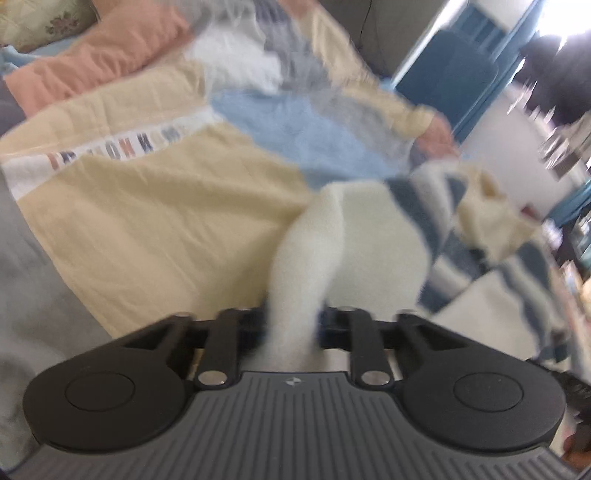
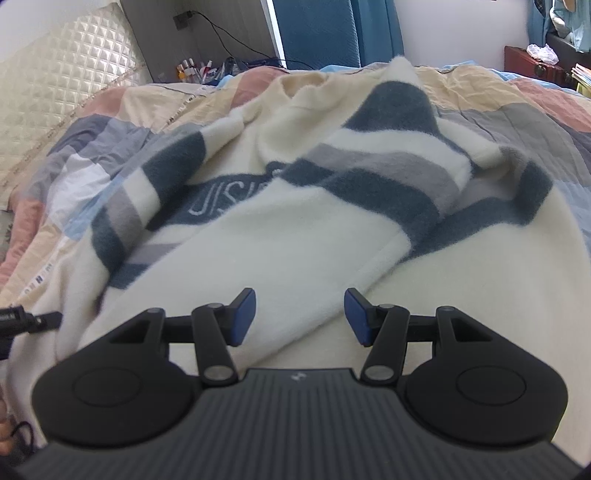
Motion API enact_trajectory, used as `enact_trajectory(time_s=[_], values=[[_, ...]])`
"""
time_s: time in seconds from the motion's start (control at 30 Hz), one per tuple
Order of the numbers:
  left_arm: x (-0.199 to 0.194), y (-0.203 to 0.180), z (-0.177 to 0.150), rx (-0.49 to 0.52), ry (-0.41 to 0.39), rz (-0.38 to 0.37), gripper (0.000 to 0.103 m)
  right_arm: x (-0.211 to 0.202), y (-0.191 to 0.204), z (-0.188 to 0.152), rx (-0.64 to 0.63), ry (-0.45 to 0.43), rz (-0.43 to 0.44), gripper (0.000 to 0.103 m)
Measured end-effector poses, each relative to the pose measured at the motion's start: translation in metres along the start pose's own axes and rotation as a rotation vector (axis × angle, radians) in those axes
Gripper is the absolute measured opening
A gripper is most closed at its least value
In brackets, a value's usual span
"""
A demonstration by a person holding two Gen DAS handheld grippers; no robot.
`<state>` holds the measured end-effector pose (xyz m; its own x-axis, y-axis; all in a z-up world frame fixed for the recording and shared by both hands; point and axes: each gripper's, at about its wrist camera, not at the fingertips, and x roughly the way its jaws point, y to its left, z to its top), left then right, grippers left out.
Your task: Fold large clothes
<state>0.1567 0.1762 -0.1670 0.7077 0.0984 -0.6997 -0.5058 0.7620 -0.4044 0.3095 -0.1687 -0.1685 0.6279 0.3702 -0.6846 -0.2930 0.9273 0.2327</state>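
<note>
A fluffy cream sweater with navy and grey stripes lies rumpled on the bed, one sleeve folded across its chest. My right gripper is open and empty, just above the sweater's cream lower part. My left gripper is shut on a cream fold of the sweater and holds it lifted above the quilt; the view is blurred and its fingertips are hidden by the fabric. The left gripper also shows at the left edge of the right wrist view.
A patchwork quilt in yellow, blue, pink and grey covers the bed. A padded headboard stands at the far left. A bedside shelf with small bottles, cables and blue curtains lie beyond.
</note>
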Motion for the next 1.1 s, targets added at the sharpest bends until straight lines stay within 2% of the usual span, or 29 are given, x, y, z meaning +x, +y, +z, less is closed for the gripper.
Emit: enact_trajectory(time_s=[0.13, 0.3, 0.5, 0.63, 0.77, 0.87, 0.97, 1.1], values=[[-0.027, -0.006, 0.004, -0.008, -0.05, -0.043, 0.017, -0.007, 0.003, 0.0, -0.002, -0.015, 0.018, 0.056], [-0.063, -0.044, 0.017, 0.085, -0.099, -0.05, 0.016, -0.021, 0.0, 0.005, 0.03, -0.068, 0.051, 0.056], [-0.098, -0.125, 0.031, 0.204, -0.112, -0.085, 0.016, -0.042, -0.015, 0.01, 0.105, -0.13, 0.092, 0.056], [-0.104, -0.19, 0.032, 0.247, -0.081, -0.139, 0.016, -0.062, -0.033, 0.013, 0.155, -0.203, 0.092, 0.056], [-0.088, -0.257, 0.011, 0.305, -0.034, -0.189, 0.016, -0.083, -0.058, 0.014, 0.222, -0.278, 0.091, 0.056], [-0.061, -0.299, -0.016, 0.34, 0.02, -0.225, 0.016, -0.094, -0.08, 0.01, 0.281, -0.321, 0.084, 0.058], [-0.026, -0.324, -0.048, 0.357, 0.102, -0.247, 0.017, -0.099, -0.103, 0.004, 0.346, -0.347, 0.071, 0.058], [0.02, -0.339, -0.084, 0.358, 0.193, -0.227, 0.017, -0.095, -0.122, -0.001, 0.409, -0.344, 0.091, 0.058]])
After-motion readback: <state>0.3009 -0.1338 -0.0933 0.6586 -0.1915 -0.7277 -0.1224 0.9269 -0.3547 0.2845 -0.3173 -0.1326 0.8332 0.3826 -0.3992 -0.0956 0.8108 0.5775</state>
